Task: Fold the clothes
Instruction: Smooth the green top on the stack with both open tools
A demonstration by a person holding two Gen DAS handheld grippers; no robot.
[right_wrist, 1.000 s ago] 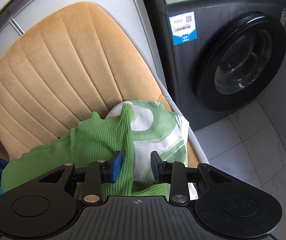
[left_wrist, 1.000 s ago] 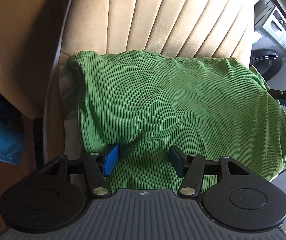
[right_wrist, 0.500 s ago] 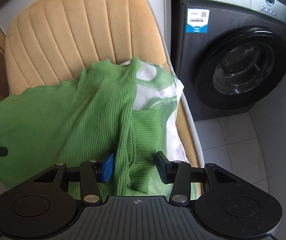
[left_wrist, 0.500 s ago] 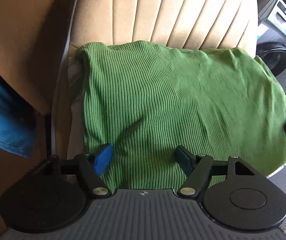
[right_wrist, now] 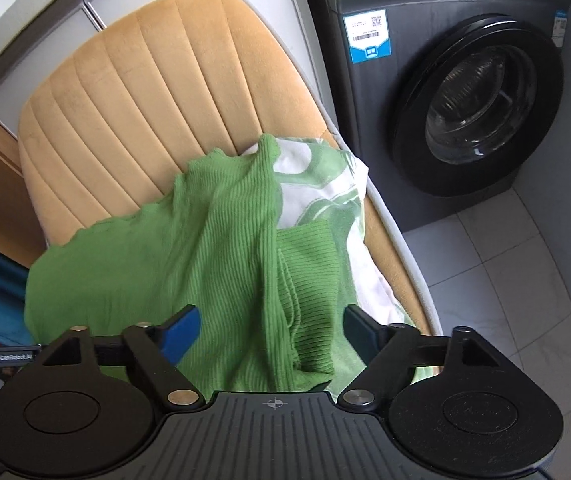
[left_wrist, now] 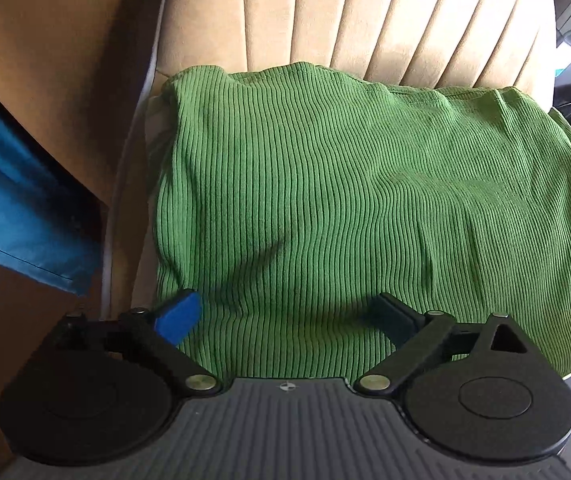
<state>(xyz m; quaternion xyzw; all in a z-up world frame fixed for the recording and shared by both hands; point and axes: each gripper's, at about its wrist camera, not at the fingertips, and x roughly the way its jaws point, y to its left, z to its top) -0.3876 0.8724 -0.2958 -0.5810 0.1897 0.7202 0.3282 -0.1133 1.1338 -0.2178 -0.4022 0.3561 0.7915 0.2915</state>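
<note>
Both grippers' jaws have spread wider since a second ago, and neither holds cloth. Lying on the chair [left_wrist: 365, 20] seat, the green top [left_wrist: 345, 200] spreads just ahead of both tools, its long axis running left to right. It is ribbed, soft and loosely doubled, with a flap [right_wrist: 305, 280] showing at its right end over a white printed cloth [right_wrist: 325, 184]. That flap sits between the right gripper's [right_wrist: 271, 330] jaws, so the right looks nearer. The left gripper [left_wrist: 285, 316] hovers over the near hem.
</note>
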